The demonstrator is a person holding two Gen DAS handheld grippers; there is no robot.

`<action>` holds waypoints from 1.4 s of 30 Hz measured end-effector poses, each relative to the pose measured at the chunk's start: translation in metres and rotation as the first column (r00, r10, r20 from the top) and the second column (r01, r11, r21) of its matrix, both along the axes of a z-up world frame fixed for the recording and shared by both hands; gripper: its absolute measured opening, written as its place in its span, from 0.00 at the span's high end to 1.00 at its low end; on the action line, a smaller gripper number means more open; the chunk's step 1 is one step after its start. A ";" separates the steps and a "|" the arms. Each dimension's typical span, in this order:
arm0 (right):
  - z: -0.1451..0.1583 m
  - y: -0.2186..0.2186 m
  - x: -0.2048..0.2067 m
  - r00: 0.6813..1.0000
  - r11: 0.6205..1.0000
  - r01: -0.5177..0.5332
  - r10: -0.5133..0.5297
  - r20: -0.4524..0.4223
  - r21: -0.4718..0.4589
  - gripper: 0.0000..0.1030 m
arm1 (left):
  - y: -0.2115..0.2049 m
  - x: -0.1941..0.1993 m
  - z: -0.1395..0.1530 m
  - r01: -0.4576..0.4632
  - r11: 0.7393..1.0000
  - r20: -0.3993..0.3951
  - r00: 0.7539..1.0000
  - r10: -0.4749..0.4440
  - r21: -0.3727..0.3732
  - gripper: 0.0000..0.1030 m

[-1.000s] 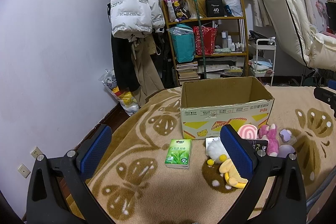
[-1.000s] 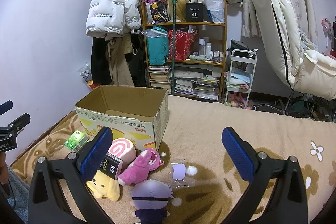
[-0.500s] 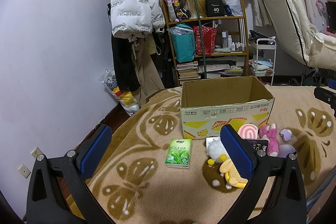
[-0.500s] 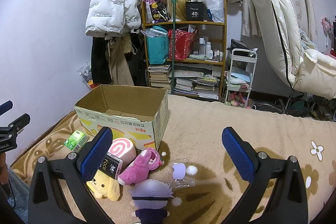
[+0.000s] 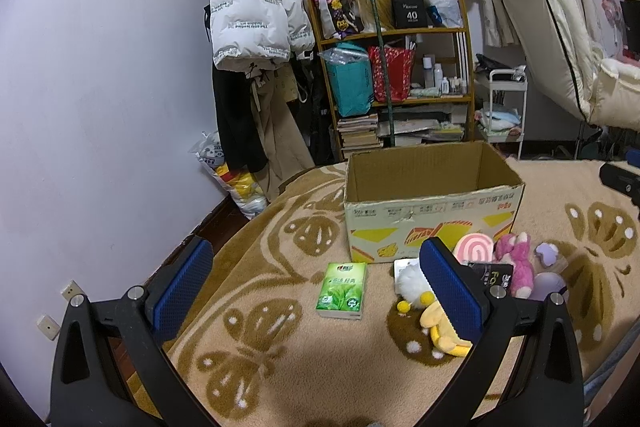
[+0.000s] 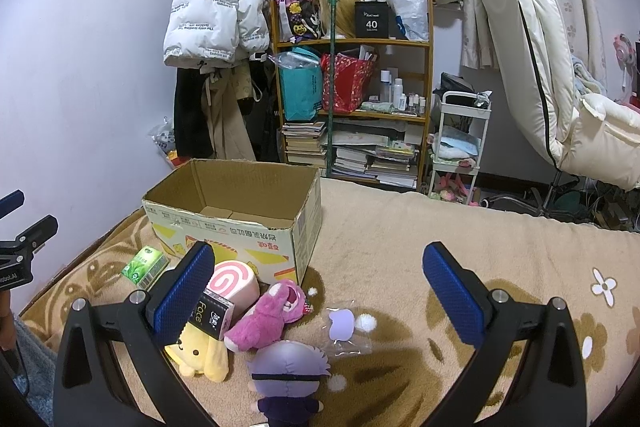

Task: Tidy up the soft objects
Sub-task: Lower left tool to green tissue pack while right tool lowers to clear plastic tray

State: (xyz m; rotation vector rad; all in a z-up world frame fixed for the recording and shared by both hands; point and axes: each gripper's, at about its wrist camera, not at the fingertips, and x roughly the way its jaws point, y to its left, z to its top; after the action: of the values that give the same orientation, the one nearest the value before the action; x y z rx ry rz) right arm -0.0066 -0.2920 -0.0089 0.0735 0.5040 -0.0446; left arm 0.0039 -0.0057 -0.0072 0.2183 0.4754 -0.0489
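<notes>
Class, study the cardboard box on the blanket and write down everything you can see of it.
The cardboard box is an open-topped brown corrugated carton, its outer walls printed white with yellow and red graphics and red lettering. It stands upright on the tan patterned blanket. What shows of its inside is only the bare folded bottom flaps. The top edge looks ragged, with no flaps standing. A pink swirl roll plush lies against its front wall; neither gripper touches it.

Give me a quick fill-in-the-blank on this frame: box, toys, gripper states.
1. The cardboard box holds ____ toys so far.
2. The tissue pack lying on the blanket is coloured ____.
3. The left gripper and the right gripper both have their jaws ____.
4. The pink plush lies ____ the box.

Missing words: no; green; open; outside
</notes>
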 end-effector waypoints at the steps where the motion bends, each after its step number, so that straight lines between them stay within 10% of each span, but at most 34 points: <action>1: -0.004 -0.001 -0.001 1.000 1.000 -0.008 0.008 -0.007 0.005 0.00 | 0.000 0.002 -0.002 -0.004 1.000 -0.012 1.000 0.004 0.007 0.01; 24: -0.030 -0.001 0.045 0.988 1.000 -0.020 0.024 -0.152 0.024 0.00 | -0.003 0.074 -0.027 -0.029 0.998 -0.205 0.978 0.041 0.059 0.01; 42: -0.083 -0.035 0.098 0.939 0.995 0.026 0.010 -0.343 0.101 0.00 | -0.005 0.140 -0.084 -0.027 0.999 -0.416 0.908 0.041 0.039 0.01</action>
State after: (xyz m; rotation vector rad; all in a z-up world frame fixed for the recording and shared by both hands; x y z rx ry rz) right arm 0.0912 -0.3268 -0.0918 0.1722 0.8565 -0.0390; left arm 0.1443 -0.0109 -0.0911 0.2323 0.9087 -0.0544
